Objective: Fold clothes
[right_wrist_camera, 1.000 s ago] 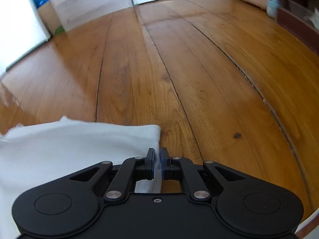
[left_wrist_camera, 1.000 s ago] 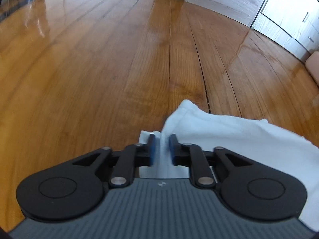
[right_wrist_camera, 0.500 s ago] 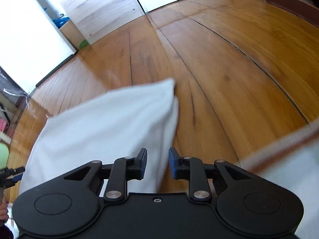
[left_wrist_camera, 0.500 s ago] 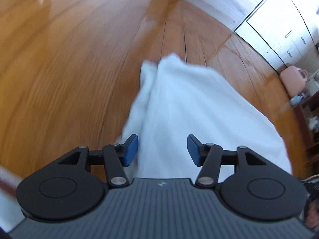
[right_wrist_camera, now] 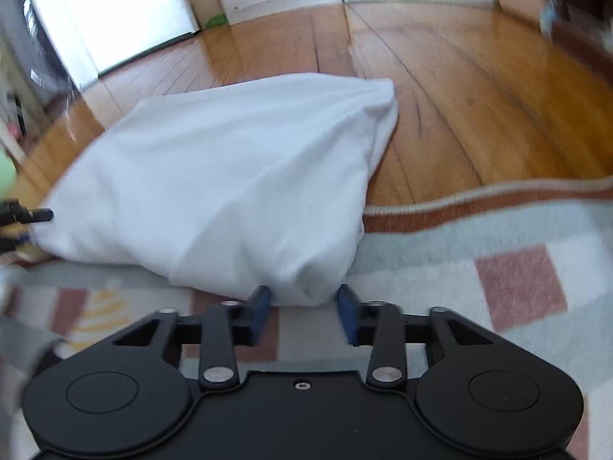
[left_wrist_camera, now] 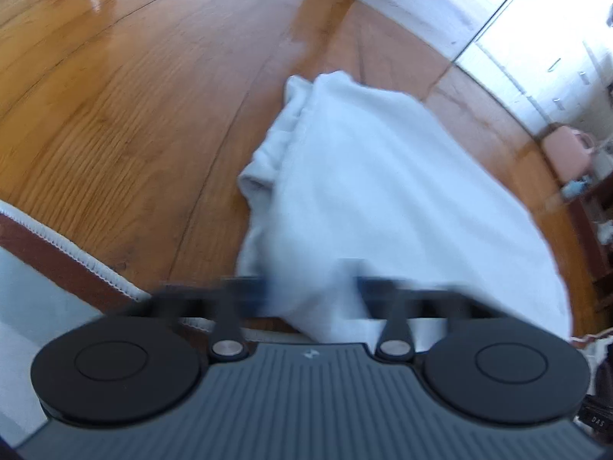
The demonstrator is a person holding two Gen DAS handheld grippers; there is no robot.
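**At the rug's edge: two claws closing on a white garment**

Between the blue pads of the right gripper (right_wrist_camera: 304, 306), a bunched near corner of the white garment (right_wrist_camera: 230, 172) sat. The jaws stood apart and were closing on it, not yet pinching it flat. The left gripper (left_wrist_camera: 312, 291) was smeared by motion. Its jaws also stood apart and were closing, with the cloth's near edge between them. Taking both near corners at once was probably meant to let the next fold lift evenly.

The garment lay doubled over in a soft, puffy oblong, its layered hems showing at the far left corner. Its near end rested on a patterned rug (right_wrist_camera: 498, 268), and the rest stretched out over the glossy wooden floor (left_wrist_camera: 115, 115).
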